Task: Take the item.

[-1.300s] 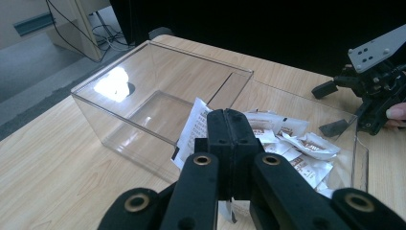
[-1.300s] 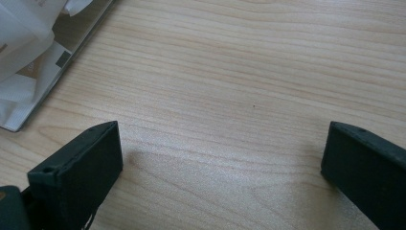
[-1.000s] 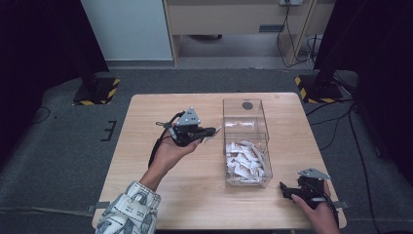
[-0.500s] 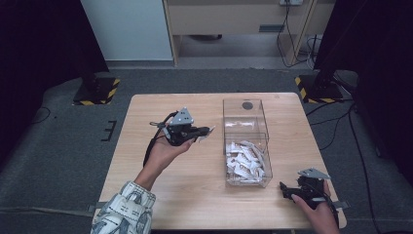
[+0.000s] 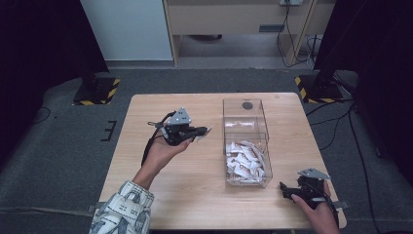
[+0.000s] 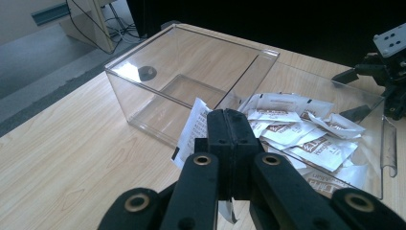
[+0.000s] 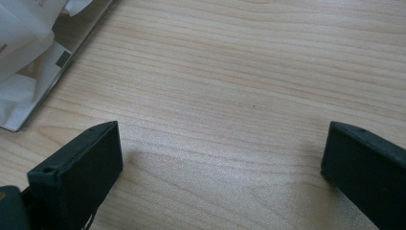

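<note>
Left hand-held gripper [image 5: 203,130] clamped on a white sachet [image 6: 194,125], held above the counter [image 5: 204,195] just left of the clear box [image 5: 246,142] of sachets. Right hand-held gripper [image 7: 220,158] gaping wide, low over bare counter.

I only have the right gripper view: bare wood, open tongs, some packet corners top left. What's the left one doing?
Observer: The left tongs are shut on one packet.
Operator: Where is that relative to the box?
Observer: In the high view they're just left of the clear box. The tips point at it but aren't over it yet.
Operator: What's in the box?
Observer: The near half holds a pile of packets. The far half has none.
</note>
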